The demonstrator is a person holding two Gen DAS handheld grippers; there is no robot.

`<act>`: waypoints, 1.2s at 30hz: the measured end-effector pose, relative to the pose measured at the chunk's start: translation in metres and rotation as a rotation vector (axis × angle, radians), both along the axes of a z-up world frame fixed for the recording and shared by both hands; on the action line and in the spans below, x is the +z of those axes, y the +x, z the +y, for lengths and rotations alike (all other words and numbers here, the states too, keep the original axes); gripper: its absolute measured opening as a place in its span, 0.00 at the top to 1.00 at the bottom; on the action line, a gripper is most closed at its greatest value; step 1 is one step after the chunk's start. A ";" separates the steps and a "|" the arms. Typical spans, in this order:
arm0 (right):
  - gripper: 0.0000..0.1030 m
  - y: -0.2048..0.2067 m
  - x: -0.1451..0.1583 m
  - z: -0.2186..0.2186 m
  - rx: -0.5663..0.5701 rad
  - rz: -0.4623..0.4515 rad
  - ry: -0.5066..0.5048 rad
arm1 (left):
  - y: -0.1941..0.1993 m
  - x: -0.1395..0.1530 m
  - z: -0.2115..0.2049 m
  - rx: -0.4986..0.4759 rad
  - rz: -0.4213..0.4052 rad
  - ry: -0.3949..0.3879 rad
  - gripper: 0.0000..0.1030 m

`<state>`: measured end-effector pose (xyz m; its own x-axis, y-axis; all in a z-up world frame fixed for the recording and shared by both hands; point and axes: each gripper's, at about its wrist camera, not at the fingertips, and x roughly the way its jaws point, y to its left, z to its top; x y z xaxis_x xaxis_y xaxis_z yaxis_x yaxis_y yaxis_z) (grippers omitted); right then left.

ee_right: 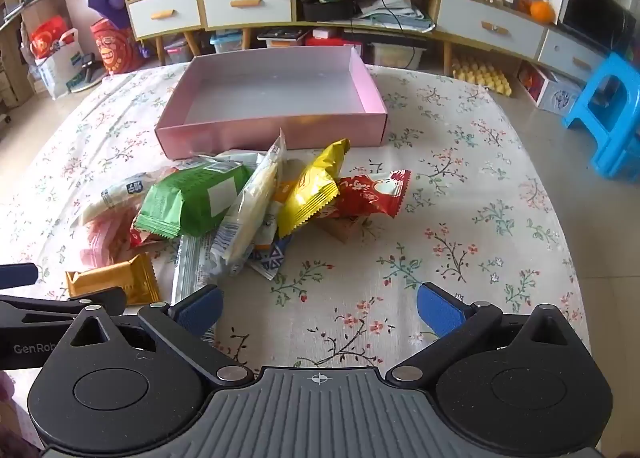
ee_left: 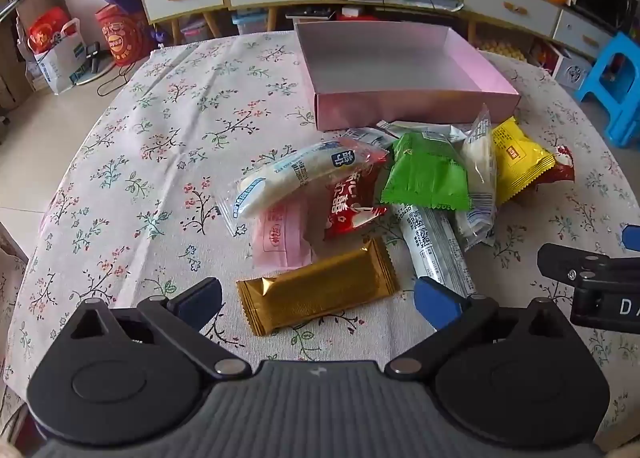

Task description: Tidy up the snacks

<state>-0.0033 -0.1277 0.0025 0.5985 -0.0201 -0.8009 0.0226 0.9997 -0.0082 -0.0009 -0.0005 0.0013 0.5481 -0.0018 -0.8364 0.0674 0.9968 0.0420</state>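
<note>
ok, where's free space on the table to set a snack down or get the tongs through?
The pink box is empty inside. Bare tablecloth lies right of the red packet, and more left of the white packet. Crowded: the snack pile in front of the box, with the gold packet nearest.

Left hand-held gripper (ee_left: 318,298) and right hand-held gripper (ee_right: 318,304), matte black linkage arms, silver pivot pins, blue finger pads (ee_left: 436,304), ribbed grey housing behind, white lettering on side

Snack heap (ee_left: 400,194) just before box (ee_left: 416,108) on table (ee_left: 160,138)
</note>
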 end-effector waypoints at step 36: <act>0.00 0.003 0.001 -0.009 -0.041 0.014 0.037 | 0.000 -0.001 -0.001 0.001 -0.004 0.017 0.00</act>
